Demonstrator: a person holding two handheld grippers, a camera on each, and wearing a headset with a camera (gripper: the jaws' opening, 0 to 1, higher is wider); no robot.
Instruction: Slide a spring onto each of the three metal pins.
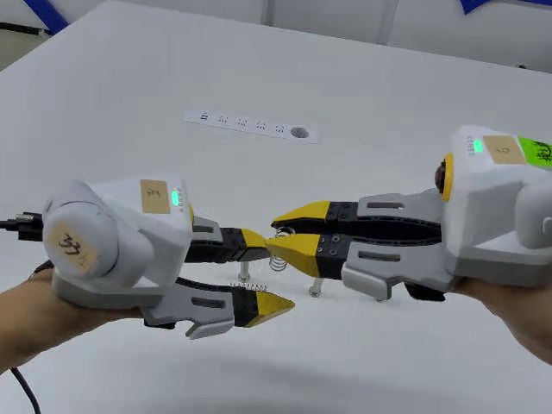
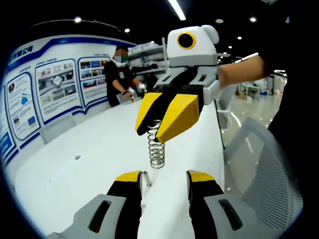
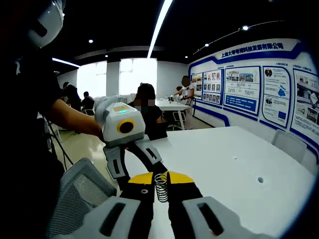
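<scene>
Evidently the step in hand is threading. The right gripper [image 1: 274,238] is clamped tight on one end of a spring [image 1: 278,259], which hangs coil-down from its yellow tips. Just below the spring and a little to its left, a metal pin [image 1: 244,272] stands on the white table [image 1: 129,103]. A second pin [image 1: 316,288] stands below the spring and to its right; a third I cannot make out. The left gripper [image 1: 274,272] is spread wide and holds nothing, its jaws straddling the space beneath the spring.

To do this well, I judge, the spring's free end should come square over a pin's top, in line with the pin, and go down before the jaws let go. A tilted coil would likely snag or tip the pin.

What looks like a loose spring [image 1: 246,285] lies below the held spring, beside the nearer pin, and may get nudged. A power strip [image 1: 250,125] lies far beyond the spring, out of the way.
</scene>
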